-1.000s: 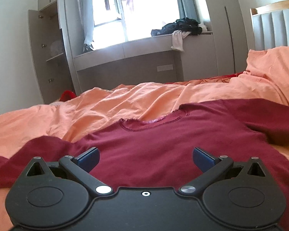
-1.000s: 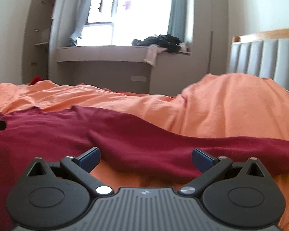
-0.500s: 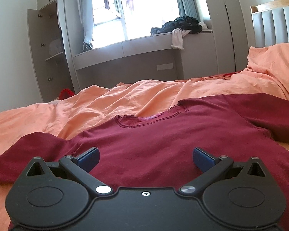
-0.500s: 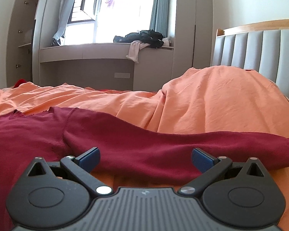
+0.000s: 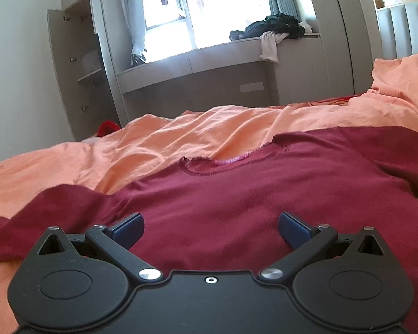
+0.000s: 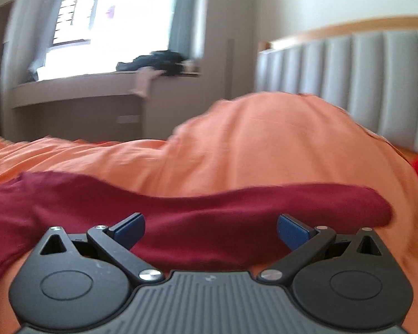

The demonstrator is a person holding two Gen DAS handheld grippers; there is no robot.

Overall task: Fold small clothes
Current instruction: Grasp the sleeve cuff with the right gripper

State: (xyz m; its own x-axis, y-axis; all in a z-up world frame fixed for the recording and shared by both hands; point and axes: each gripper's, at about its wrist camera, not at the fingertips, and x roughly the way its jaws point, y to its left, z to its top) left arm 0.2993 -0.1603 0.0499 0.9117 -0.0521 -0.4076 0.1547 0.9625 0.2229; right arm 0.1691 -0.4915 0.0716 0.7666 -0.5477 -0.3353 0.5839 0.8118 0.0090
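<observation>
One maroon shirt (image 5: 237,194), orange bedding (image 5: 167,139)

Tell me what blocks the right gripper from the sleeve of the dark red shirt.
Nothing visible does. The right gripper has its jaws wide apart, and the dark red shirt sleeve lies directly ahead of them on the orange bedding.

A home bedroom: a bed (image 5: 181,139) with orange bedding, padded headboard (image 6: 362,83), window seat (image 5: 209,58) and open wardrobe (image 5: 78,64).
</observation>
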